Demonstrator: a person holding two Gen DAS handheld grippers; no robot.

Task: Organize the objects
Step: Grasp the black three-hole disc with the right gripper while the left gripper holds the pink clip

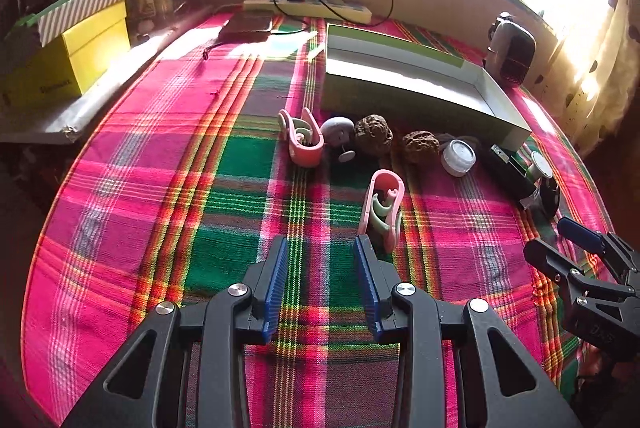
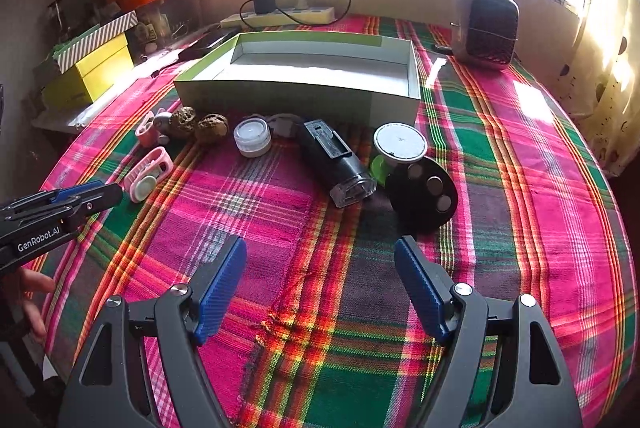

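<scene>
A row of small items lies in front of an empty white and green box [image 1: 420, 83] [image 2: 304, 67]. Two pink clips [image 1: 382, 211] [image 1: 302, 137] [image 2: 147, 172], a grey mushroom-like piece [image 1: 338, 131], two brown wrinkled nuts [image 1: 374, 133] [image 1: 420, 145] [image 2: 210, 127], a small white jar [image 1: 459, 157] [image 2: 253, 136], a black rectangular device [image 2: 336, 159], a white round lid [image 2: 400, 143] and a black disc [image 2: 426, 193]. My left gripper [image 1: 322, 248] is open, just short of the nearer pink clip. My right gripper [image 2: 320, 252] is open over bare cloth, below the black device.
A pink and green plaid cloth [image 2: 520, 155] covers the table. A small heater [image 2: 486, 25] stands at the far right. A power strip with a charger [image 1: 308, 5] lies at the back. Yellow and striped boxes [image 1: 72, 55] sit stacked at the left. A person's fingers [image 2: 36, 292] show at the left edge.
</scene>
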